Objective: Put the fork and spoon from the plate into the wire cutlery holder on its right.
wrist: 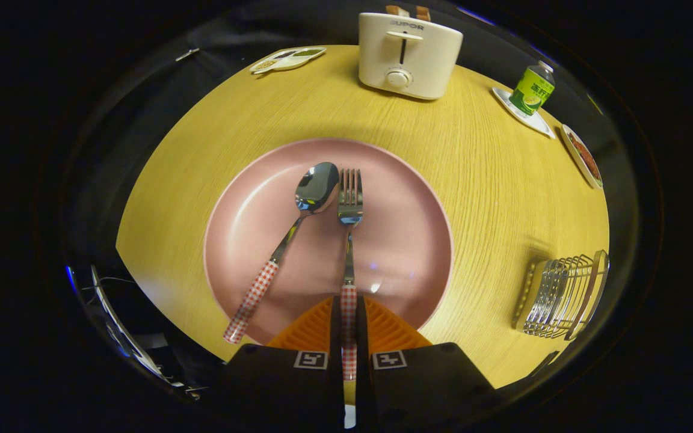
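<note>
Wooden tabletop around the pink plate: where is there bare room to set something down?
Widest bare stretch of the round wooden table: between the pink plate, white toaster and wire cutlery holder. Another lies left of the plate. The far-right rim is crowded: green can, dishes. The fingers are shut on the checked-handled fork.

**What the gripper view leaves unclear**

The fork's (349, 240) checked handle end runs down between the tongs (348, 328), whose fingers (309, 328) close tight on either side and cover part of the pink plate's (244, 198) near rim. Two brown shapes poke from behind the toaster's (408, 55) top, too cut off to identify. The can's (532, 90) label is unreadable.
</note>
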The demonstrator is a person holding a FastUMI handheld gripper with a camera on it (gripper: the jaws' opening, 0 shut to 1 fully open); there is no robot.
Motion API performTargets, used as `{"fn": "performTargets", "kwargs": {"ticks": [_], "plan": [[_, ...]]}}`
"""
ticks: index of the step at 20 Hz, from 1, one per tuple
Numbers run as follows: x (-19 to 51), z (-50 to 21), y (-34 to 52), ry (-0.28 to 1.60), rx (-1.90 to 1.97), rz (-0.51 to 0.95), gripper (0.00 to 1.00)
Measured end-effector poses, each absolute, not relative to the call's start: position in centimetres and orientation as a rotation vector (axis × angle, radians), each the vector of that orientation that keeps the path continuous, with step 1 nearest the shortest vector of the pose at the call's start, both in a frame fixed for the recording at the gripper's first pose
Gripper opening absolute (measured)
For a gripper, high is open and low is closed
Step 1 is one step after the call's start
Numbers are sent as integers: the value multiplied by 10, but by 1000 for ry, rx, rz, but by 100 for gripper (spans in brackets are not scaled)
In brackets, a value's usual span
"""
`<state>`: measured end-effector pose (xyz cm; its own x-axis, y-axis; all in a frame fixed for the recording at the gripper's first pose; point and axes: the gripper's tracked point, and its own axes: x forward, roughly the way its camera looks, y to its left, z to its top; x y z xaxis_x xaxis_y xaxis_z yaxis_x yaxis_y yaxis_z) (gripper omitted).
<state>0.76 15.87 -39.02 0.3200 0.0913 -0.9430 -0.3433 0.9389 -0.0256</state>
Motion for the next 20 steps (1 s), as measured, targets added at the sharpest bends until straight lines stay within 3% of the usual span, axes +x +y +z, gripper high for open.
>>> {"fn": "performTargets", "kwargs": {"ticks": [10,20], "plan": [[-2,-307,99,1176,-193,337,12],[-21,-219,-41,1309,-413,432,12]]}}
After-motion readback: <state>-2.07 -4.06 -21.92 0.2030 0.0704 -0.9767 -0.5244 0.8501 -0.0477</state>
